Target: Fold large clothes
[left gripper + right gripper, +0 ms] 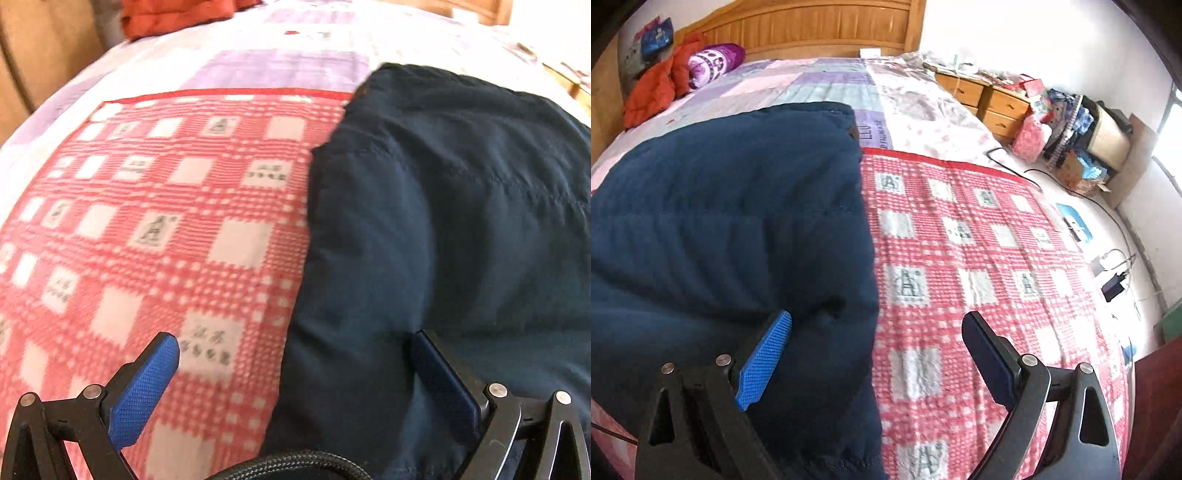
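Bed [923, 110] w/ red-check blanket [979, 258] over patchwork sheet, wooden headboard [827, 26] behind; orange cloth [653, 88] at far corner. Navy padded garment [731, 206] lay on blanket as a compact rectangular bundle, edges fairly straight: folding looked mostly done, maybe a final tidy left. Left gripper [291, 391] & right gripper [875, 365]: fingers spread wide, each straddling a garment edge, pinching nothing.

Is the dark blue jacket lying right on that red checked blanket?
Touching. In the right wrist view the dark blue jacket lies flat on the red checked blanket, its edge covering the pattern with no gap visible.
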